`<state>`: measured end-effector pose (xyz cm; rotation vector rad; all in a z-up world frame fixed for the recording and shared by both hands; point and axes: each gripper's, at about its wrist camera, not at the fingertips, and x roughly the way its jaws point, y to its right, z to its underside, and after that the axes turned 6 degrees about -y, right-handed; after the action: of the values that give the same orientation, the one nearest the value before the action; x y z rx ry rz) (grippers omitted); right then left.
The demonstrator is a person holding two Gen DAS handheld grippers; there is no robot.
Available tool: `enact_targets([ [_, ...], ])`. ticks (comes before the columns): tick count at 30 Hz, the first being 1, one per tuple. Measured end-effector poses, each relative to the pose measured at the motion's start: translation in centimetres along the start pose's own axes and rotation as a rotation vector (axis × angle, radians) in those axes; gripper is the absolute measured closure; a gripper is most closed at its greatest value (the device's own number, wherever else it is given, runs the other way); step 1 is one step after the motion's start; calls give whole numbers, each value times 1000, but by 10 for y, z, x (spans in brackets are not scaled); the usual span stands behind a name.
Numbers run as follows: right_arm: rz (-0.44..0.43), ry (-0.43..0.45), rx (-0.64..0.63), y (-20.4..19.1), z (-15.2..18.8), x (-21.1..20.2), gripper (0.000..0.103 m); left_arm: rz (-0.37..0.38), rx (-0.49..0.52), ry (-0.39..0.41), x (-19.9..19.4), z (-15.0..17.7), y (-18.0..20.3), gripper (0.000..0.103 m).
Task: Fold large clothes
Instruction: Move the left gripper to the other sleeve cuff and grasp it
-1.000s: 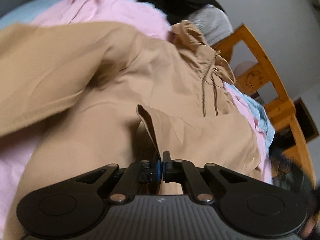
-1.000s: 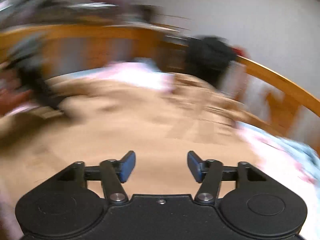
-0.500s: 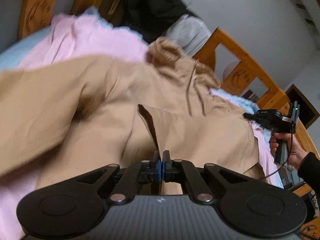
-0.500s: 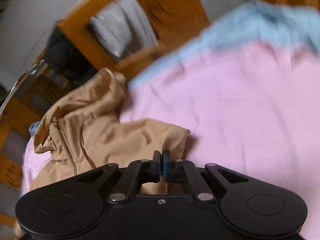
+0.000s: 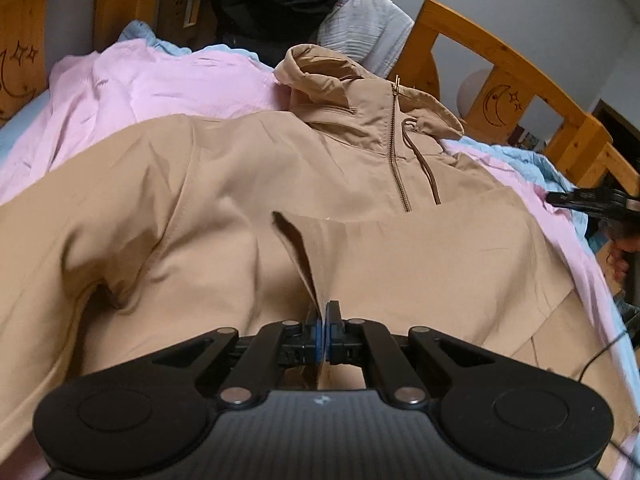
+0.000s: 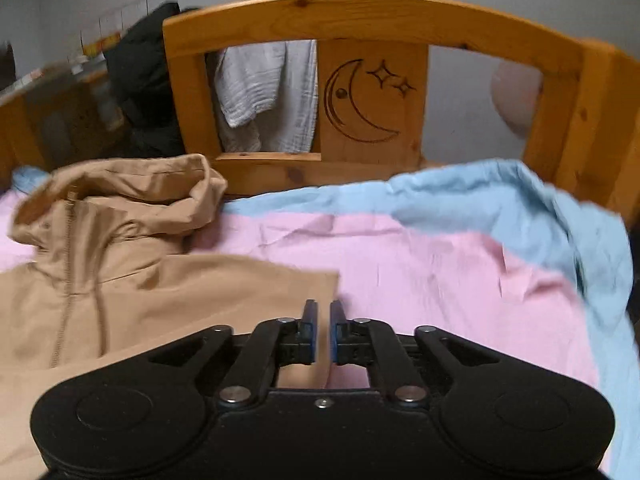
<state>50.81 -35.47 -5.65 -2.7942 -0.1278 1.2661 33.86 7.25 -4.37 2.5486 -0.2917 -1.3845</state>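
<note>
A tan hooded jacket (image 5: pixel 248 184) with a half zip lies spread on a bed, hood toward the headboard. My left gripper (image 5: pixel 323 312) is shut on a raised fold of the jacket's fabric near its lower middle. In the right wrist view the jacket (image 6: pixel 132 292) fills the left side, with its folded edge ending just ahead of my right gripper (image 6: pixel 323 312). The right gripper's jaws stand a narrow gap apart with nothing between them, above the jacket's edge and the pink sheet. The right gripper also shows in the left wrist view (image 5: pixel 592 200) at the far right.
A pink sheet (image 6: pixel 420 264) and a blue sheet (image 6: pixel 520 200) cover the bed. A wooden headboard (image 6: pixel 372 100) with a moon carving stands behind. A white cloth (image 6: pixel 264 92) and a black garment (image 6: pixel 140 80) hang on it.
The right gripper has let go of the jacket edge, parted slightly and turned toward the headboard. The left gripper still holds its fold, and its view has tilted up toward the hood.
</note>
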Motion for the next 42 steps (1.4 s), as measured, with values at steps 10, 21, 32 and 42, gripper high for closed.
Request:
enact_targets([
  [10, 153, -75, -196, -27, 99, -4, 70, -3, -102, -2, -2, 4, -15, 85],
  [21, 7, 133, -245, -88, 97, -64, 28, -96, -243, 267, -128, 95, -33, 11],
  [32, -402, 192, -335, -233, 153, -140, 5, -607, -842, 496, -215, 206, -139, 8],
  [42, -531, 135, -515, -307, 212, -181, 2, -660, -1016, 533, -195, 187, -205, 19],
])
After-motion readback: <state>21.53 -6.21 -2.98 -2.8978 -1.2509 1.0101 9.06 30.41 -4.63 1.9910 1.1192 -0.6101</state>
